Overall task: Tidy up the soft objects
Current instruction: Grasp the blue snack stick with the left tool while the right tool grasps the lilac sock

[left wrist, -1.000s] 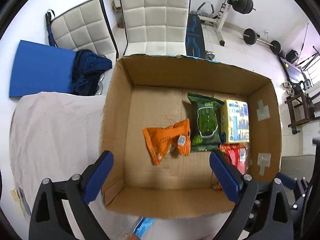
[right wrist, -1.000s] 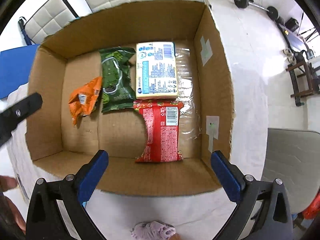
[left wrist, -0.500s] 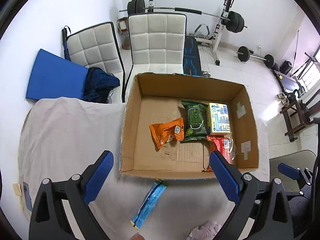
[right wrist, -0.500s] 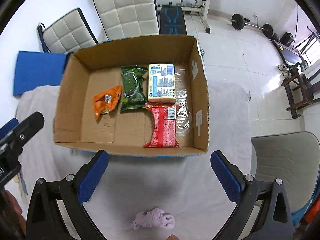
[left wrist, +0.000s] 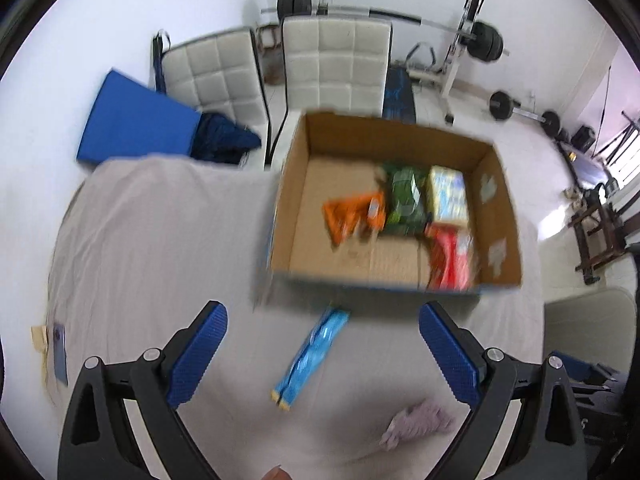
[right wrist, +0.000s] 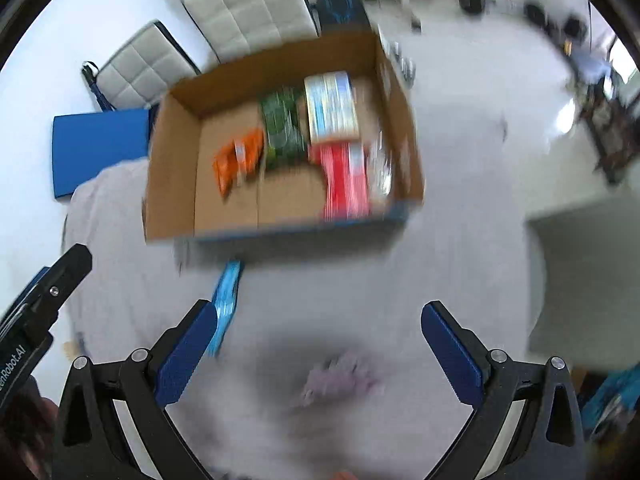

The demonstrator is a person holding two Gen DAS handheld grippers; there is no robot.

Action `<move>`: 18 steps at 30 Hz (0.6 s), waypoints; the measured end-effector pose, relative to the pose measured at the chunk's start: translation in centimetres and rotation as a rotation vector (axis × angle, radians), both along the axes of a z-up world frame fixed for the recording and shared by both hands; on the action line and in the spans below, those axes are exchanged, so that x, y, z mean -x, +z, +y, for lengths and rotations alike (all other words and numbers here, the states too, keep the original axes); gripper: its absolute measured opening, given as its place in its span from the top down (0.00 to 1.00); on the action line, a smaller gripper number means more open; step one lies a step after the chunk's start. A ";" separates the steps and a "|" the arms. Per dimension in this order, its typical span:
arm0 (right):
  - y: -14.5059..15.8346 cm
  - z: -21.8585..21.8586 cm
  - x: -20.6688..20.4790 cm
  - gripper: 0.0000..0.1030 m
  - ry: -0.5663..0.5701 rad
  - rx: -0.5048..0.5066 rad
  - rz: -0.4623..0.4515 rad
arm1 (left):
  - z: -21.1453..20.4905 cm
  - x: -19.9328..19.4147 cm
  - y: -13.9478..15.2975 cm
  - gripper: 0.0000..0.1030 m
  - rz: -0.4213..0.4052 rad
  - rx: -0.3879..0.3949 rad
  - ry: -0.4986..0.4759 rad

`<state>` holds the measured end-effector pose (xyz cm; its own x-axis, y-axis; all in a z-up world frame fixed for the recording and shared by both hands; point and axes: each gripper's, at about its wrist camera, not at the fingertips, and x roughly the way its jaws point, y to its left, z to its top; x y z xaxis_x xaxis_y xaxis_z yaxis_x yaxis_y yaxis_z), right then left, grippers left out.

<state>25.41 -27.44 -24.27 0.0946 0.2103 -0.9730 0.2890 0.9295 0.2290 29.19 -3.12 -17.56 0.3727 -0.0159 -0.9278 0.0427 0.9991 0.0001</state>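
Fingers gape empty on my left gripper [left wrist: 322,350] and right gripper [right wrist: 316,348]. Blue packet [left wrist: 310,354] lies between left's fingers, long axis toward one o'clock.

Home room doubling as a gym. Beyond the fingers: weight bench with loaded barbell [left wrist: 400,20], second barbell [left wrist: 520,110] on white tiled floor, two quilted white chairs [left wrist: 336,66], folded blue mat [left wrist: 132,124], cloth-covered surface [left wrist: 160,240].
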 end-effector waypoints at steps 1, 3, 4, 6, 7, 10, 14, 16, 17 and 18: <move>-1.4 -0.2 1.0 0.00 -0.020 -0.023 0.038 | 0.2 0.8 -0.9 0.04 0.015 -0.009 0.006; -5.1 -0.5 3.4 0.00 -0.074 -0.091 0.144 | 0.6 2.3 -3.1 0.04 0.069 -0.021 0.015; -6.6 -0.6 4.3 0.00 -0.101 -0.122 0.186 | 0.8 2.9 -4.3 0.04 0.102 -0.020 0.024; -10.4 -0.7 6.4 0.00 -0.171 -0.201 0.286 | 1.2 4.0 -6.7 0.04 0.162 -0.017 0.039; -12.2 -0.7 7.2 0.00 -0.206 -0.235 0.327 | 1.4 4.3 -7.7 0.04 0.188 -0.017 0.048; -16.6 -0.7 8.9 0.00 -0.337 -0.338 0.396 | 2.1 5.1 -10.2 0.04 0.238 -0.032 0.069; -19.4 -0.3 9.1 0.05 -0.420 -0.315 0.385 | 3.1 5.4 -12.4 0.04 0.270 -0.057 0.091; -20.2 0.2 8.9 0.22 -0.427 -0.288 0.379 | 3.6 5.2 -13.3 0.04 0.278 -0.067 0.096; -20.6 0.5 8.9 0.40 -0.416 -0.269 0.388 | 3.8 5.2 -13.5 0.04 0.281 -0.070 0.095; -20.7 0.8 8.9 0.44 -0.404 -0.256 0.392 | 3.9 4.9 -13.9 0.04 0.287 -0.071 0.091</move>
